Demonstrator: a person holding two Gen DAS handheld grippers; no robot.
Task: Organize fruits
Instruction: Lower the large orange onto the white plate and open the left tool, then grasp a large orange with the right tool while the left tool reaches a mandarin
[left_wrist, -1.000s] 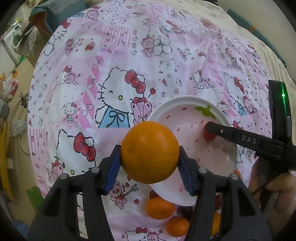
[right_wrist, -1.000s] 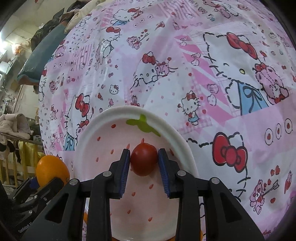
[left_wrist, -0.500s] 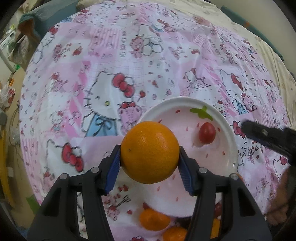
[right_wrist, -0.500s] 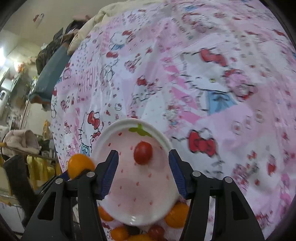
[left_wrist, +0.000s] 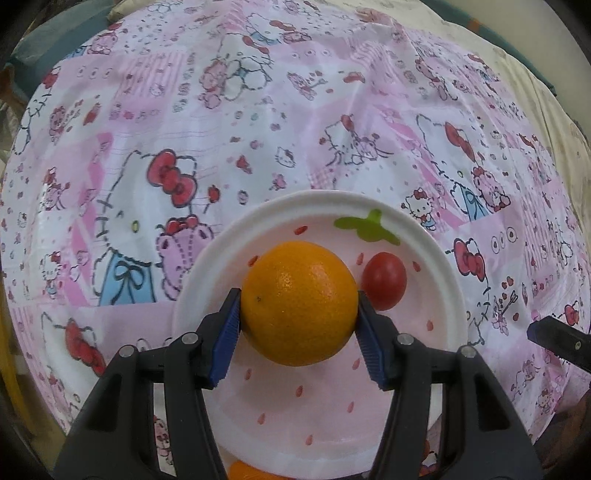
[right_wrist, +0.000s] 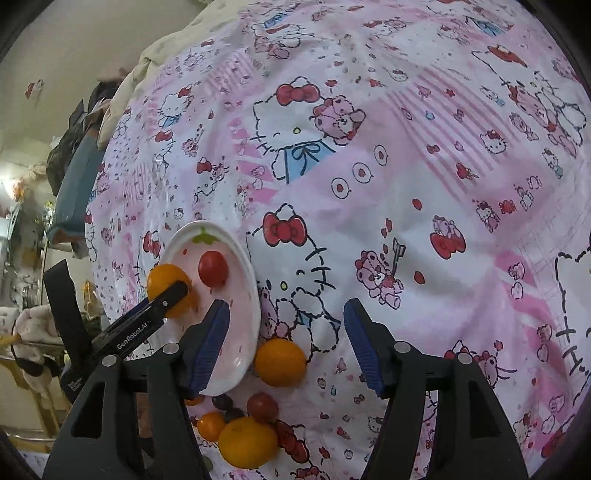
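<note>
Left wrist view: left claw (left_wrist: 299, 321) pinching the orange (left_wrist: 299, 302) over the white plate (left_wrist: 436, 266), cherry tomato (left_wrist: 384, 280) just right of its tip. Right wrist view: right claw (right_wrist: 286, 345) spread wide, nothing held, a loose orange (right_wrist: 280, 362) between its fingers, more fruit (right_wrist: 247, 441) nearer.

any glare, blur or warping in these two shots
Left wrist: sharp, the orange shows a soft highlight, the tablecloth bulges from the fisheye. Right wrist: strong barrel warp, bright light source at the left edge, the plate squashed to an oval, corners vignetted black.
</note>
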